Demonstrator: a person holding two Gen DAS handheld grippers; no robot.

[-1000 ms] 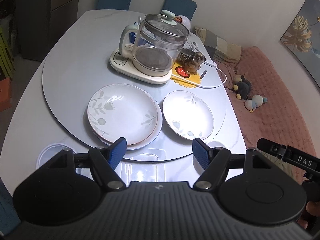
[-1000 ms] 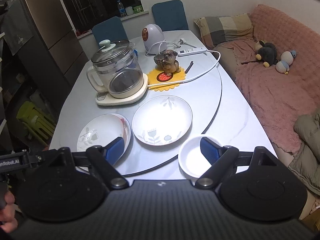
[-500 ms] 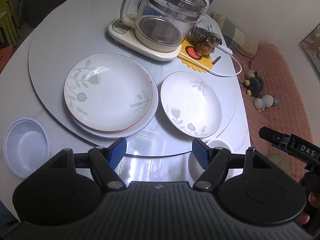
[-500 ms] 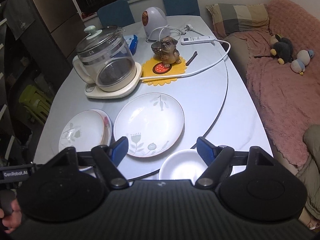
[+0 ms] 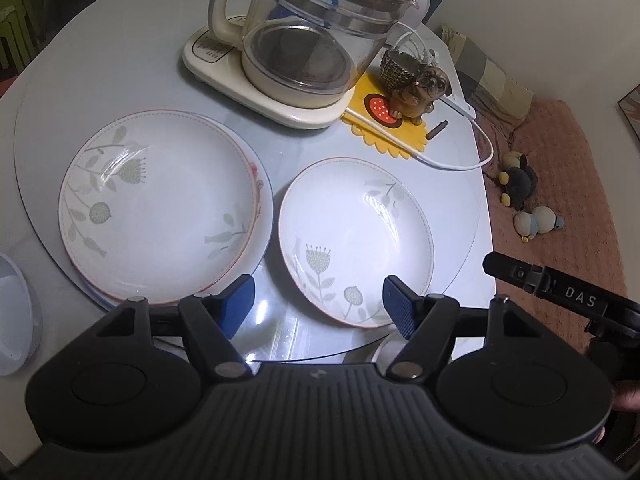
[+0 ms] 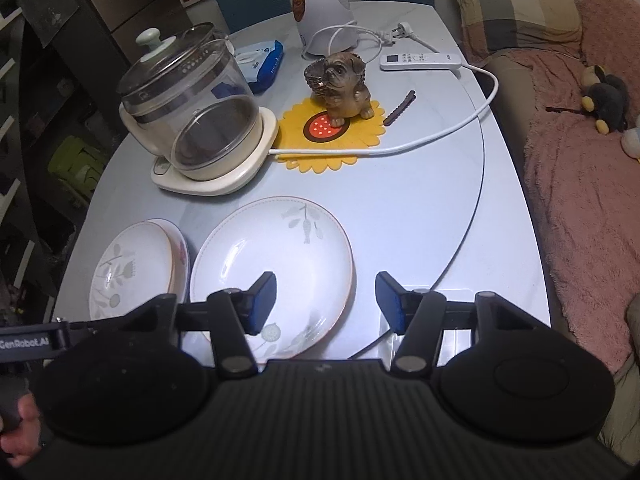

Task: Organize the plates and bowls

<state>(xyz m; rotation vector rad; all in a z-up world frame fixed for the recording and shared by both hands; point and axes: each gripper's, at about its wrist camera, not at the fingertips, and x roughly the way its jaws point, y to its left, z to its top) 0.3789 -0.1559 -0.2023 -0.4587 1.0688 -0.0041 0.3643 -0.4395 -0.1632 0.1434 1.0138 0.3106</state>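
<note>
While two plates (image 5: pixel 156 208) sit stacked at the turntable's left edge, a third plate (image 5: pixel 356 240) lies beside them unstacked, and I hold both grippers (image 5: pixel 316 300) (image 6: pixel 324 300) spread, empty.

stacked plates (image 5: pixel 156 204) left | single plate (image 5: pixel 356 240) right | kettle (image 5: pixel 316 36) behind

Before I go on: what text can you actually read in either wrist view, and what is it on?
"DAS": white letters on the black bar of the right gripper's handle.
"GenRobot.AI": on the black bar of the left gripper's handle.
Kettle base panel: too small to read.
Remote control: too small to read.
Blue packet: illegible.
</note>
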